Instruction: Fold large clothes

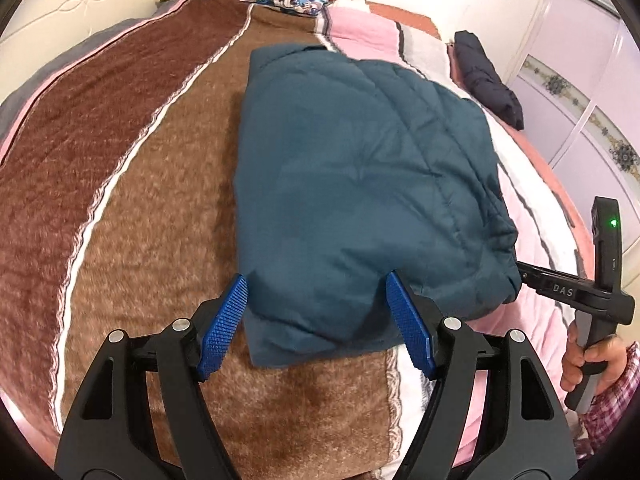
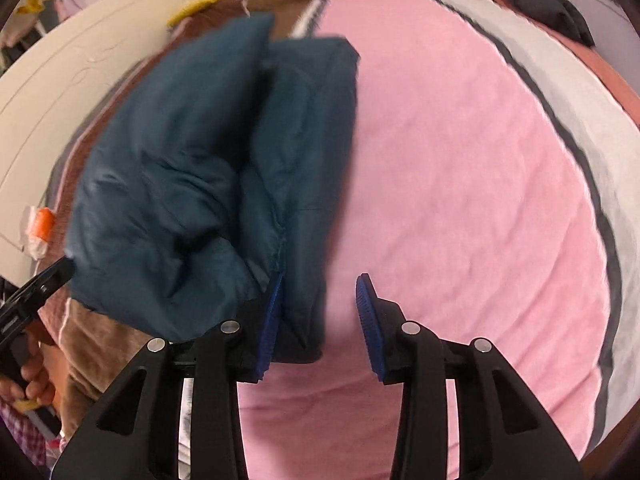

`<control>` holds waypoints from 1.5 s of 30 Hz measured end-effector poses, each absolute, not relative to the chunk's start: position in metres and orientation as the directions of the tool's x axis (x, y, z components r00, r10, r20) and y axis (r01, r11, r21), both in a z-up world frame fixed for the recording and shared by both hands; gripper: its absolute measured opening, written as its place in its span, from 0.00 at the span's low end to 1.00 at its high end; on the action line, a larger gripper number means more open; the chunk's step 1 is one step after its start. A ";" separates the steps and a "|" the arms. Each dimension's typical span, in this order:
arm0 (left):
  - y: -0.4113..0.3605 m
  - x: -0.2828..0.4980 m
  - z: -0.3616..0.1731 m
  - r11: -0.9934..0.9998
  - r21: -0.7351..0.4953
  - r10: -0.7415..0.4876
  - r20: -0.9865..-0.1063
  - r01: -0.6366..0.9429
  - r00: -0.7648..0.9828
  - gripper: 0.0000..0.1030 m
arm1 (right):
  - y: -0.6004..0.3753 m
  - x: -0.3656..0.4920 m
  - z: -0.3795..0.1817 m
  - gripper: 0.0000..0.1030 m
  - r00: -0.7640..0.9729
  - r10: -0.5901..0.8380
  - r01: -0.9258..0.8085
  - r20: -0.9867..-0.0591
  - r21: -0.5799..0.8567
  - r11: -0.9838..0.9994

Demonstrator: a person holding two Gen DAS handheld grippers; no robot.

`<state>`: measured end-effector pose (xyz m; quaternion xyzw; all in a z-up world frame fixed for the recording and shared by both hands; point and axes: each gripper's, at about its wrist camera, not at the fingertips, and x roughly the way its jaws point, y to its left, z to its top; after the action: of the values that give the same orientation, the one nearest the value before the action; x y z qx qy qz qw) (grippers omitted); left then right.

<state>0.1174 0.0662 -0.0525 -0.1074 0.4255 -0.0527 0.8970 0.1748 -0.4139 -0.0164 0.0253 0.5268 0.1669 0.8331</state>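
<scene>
Folded teal quilted jacket [image 1: 360, 184] lying on the striped bed blanket [image 1: 120, 200], left gripper [image 1: 316, 320] spread wide over its near edge, right gripper [image 2: 320, 316] parted, pinching nothing; probably final tidying, next perhaps pressing flat.

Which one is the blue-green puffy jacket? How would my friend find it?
Look at the big striped blanket on the bed. In its middle lies the folded teal jacket, quilted and puffy. The other dark garment is nearly black, far off at the bed's edge.
</scene>
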 end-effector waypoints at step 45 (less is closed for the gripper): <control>0.003 0.034 -0.030 0.988 -0.144 -0.075 -0.782 -0.062 0.618 0.68 | -0.372 0.051 0.010 0.44 0.433 0.236 -0.268 -0.870 0.125 0.955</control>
<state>0.0345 0.0028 -0.0303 -0.0785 0.4368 -0.0037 0.8961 0.0510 -0.3716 0.0099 -0.0158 0.5111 0.1487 0.8464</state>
